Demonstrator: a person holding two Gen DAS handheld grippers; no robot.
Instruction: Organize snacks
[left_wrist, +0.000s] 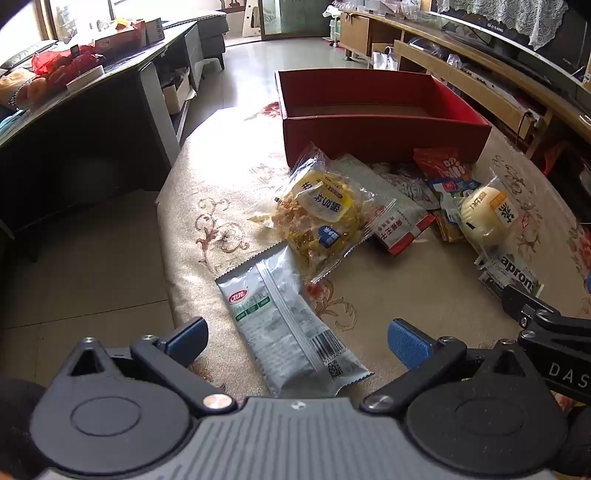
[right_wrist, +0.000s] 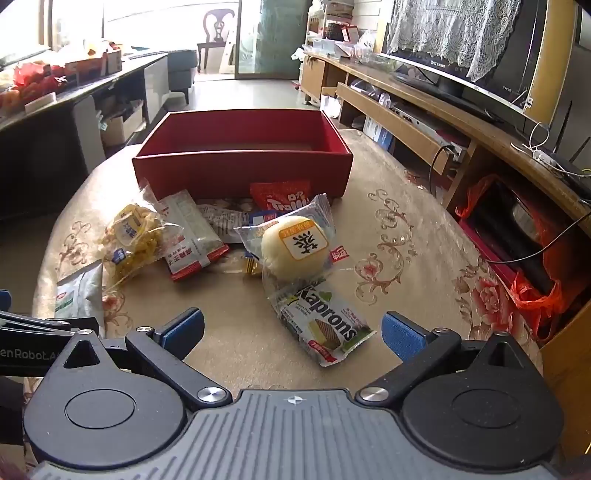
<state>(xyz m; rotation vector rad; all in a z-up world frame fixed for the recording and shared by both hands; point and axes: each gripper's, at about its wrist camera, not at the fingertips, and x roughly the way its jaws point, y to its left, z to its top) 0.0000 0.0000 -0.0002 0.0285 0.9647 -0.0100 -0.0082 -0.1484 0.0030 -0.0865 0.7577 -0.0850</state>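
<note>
My left gripper (left_wrist: 297, 341) wide open over the grey-green packet (left_wrist: 284, 325), my right gripper (right_wrist: 293, 332) wide open, empty, near the Kaprons wafer pack (right_wrist: 323, 323), both short of the red box (right_wrist: 242, 162)

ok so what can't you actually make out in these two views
- Red box floor: both views, near wall hides the front part.
- Snacks under the bun packet: right wrist view, mostly covered by the pile.
- Silver-green packet: near end hidden behind the left hand-held gripper; right wrist view shows only a corner.
- Small print on wrappers: too small.

Kaprons packet (left_wrist: 513, 275) partly hidden, red box (right_wrist: 240, 162) floor unseen
</note>
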